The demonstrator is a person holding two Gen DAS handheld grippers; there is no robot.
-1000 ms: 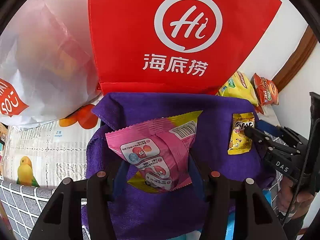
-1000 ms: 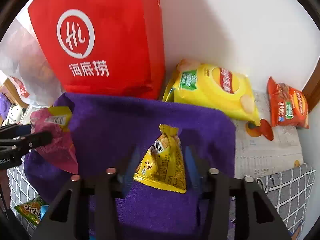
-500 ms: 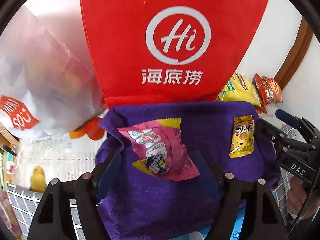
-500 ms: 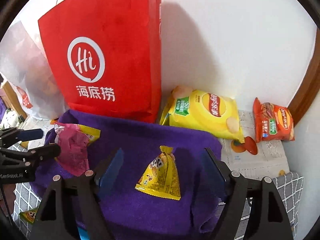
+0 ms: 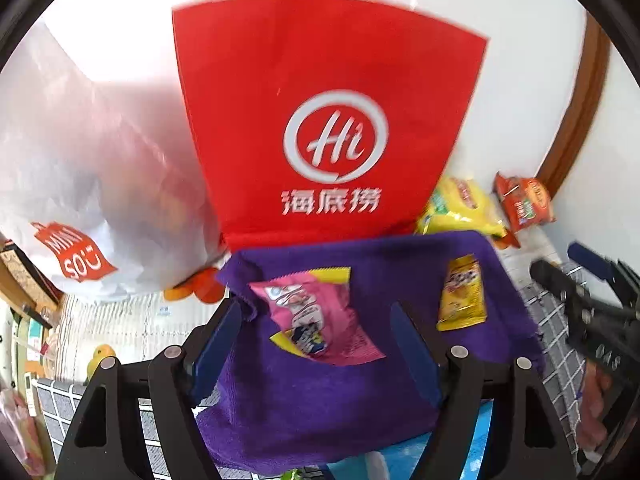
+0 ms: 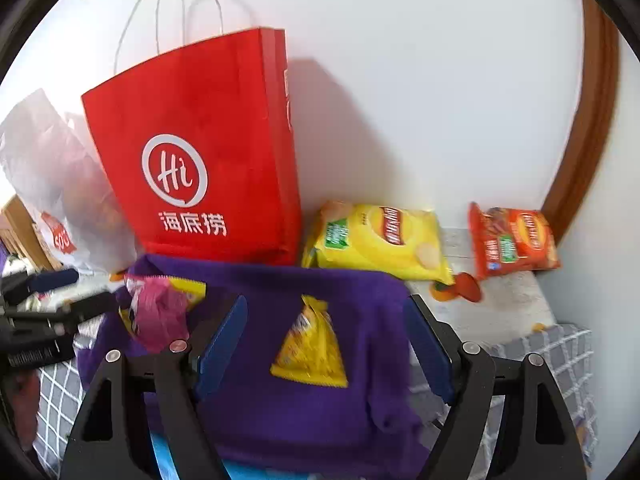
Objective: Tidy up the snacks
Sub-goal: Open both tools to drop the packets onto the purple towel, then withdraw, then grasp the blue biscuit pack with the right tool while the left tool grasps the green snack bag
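Note:
A pink snack packet (image 5: 316,316) lies on the left of a purple towel (image 5: 320,400); it also shows in the right wrist view (image 6: 160,316). A small yellow snack packet (image 6: 310,346) lies on the towel's right part (image 6: 280,420); the left wrist view shows it too (image 5: 460,296). My left gripper (image 5: 316,344) is open and empty, pulled back from the pink packet. My right gripper (image 6: 324,344) is open and empty, pulled back from the yellow packet.
A red paper bag (image 6: 200,160) stands against the wall behind the towel. A white plastic bag (image 5: 80,184) sits to its left. A yellow chip bag (image 6: 380,240) and an orange chip bag (image 6: 512,240) lie at the right by the wall.
Both grippers opened, released the pink and yellow packets onto the towel, and drew back and up.

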